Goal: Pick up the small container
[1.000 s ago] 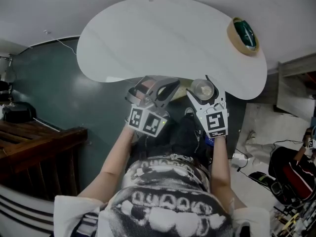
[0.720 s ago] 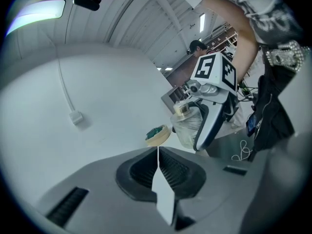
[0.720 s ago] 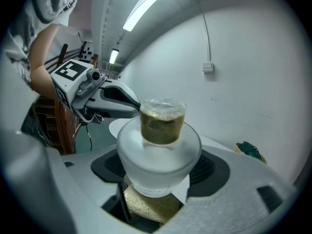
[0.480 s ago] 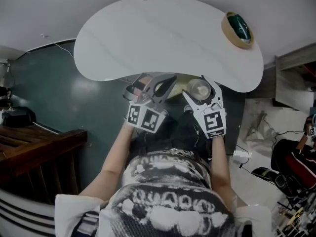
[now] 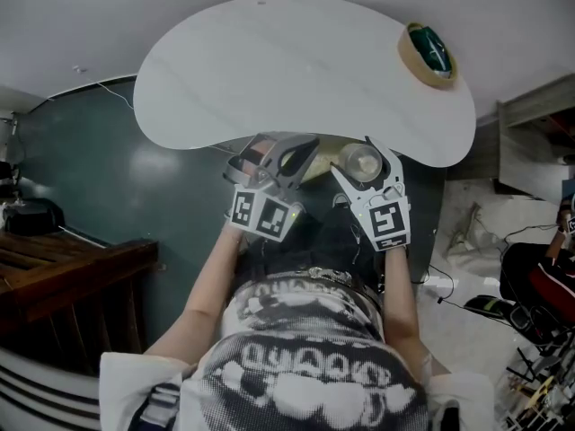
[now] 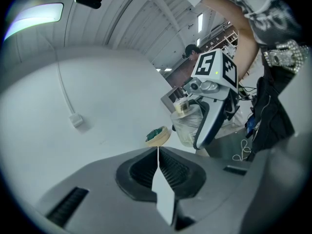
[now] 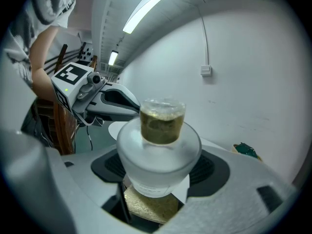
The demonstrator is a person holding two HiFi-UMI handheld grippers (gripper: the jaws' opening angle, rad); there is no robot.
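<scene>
Grasp judged complete: right hand-held gripper is clamped on the small container between its jaws, left hand-held gripper closed and empty; next move calls for a steady lift.

The small container looks frosted and translucent in the matt grey plastic right gripper; the worktop beyond is smooth matt white.

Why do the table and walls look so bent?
Wide-angle lenses: in the head view the white table looks bowed; the left gripper view has black rounded corners and a glaring lamp top left; the right gripper view curves the wall behind the small container.
</scene>
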